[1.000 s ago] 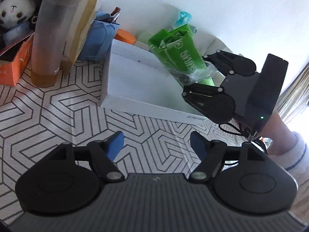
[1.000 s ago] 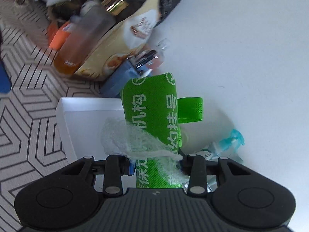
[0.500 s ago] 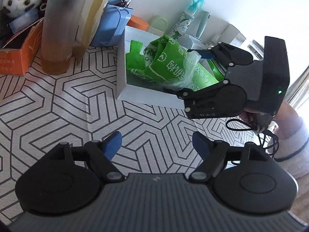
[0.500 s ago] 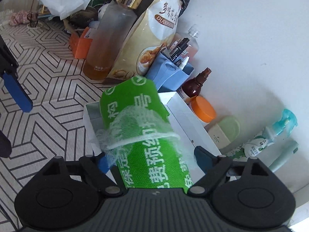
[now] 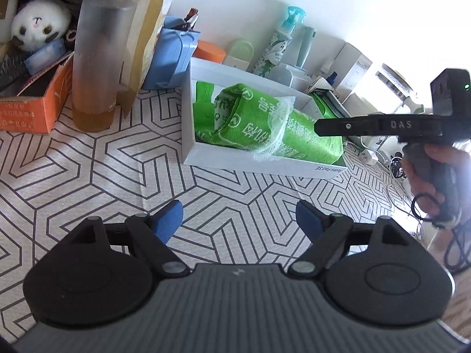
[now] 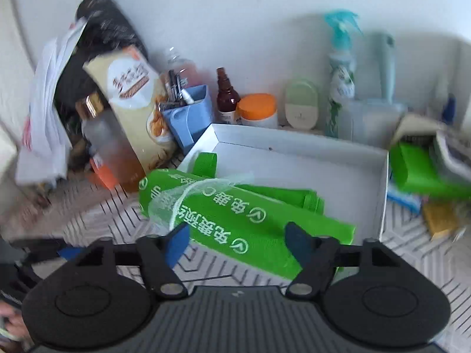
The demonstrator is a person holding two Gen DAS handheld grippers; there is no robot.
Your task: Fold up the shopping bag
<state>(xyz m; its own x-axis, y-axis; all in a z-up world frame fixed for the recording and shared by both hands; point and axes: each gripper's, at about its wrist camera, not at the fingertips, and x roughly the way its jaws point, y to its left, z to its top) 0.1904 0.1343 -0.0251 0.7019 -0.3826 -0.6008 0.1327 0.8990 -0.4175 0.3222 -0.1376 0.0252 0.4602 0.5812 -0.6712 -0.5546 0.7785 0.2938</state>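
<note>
The folded green shopping bag (image 5: 297, 138) (image 6: 235, 214), bound by a white net band (image 5: 273, 129), lies slantwise in the shallow white box (image 5: 188, 135) (image 6: 294, 144), with one end over the box's near edge. My right gripper (image 6: 235, 232) hovers just in front of the bag. Its jaws are closing, and its blue pads touch nothing. In the left wrist view the right gripper (image 5: 319, 125) shows edge-on at the right, beside the bag. My left gripper (image 5: 239, 211) hangs over the patterned tablecloth in front of the box. Its jaws are opening, with nothing between them.
A frosted bottle (image 5: 100, 58), an orange carton (image 5: 32, 108), a blue holder (image 5: 173, 56) and a spray bottle (image 5: 282, 44) crowd the wall side. Boxes and cables lie at the right. A hand (image 5: 432, 164) holds the right gripper's handle.
The right gripper rolled over and let go of the bag, which now rests in the white box. It then drew back to the right. The left gripper stayed put, jaws slightly wider.
</note>
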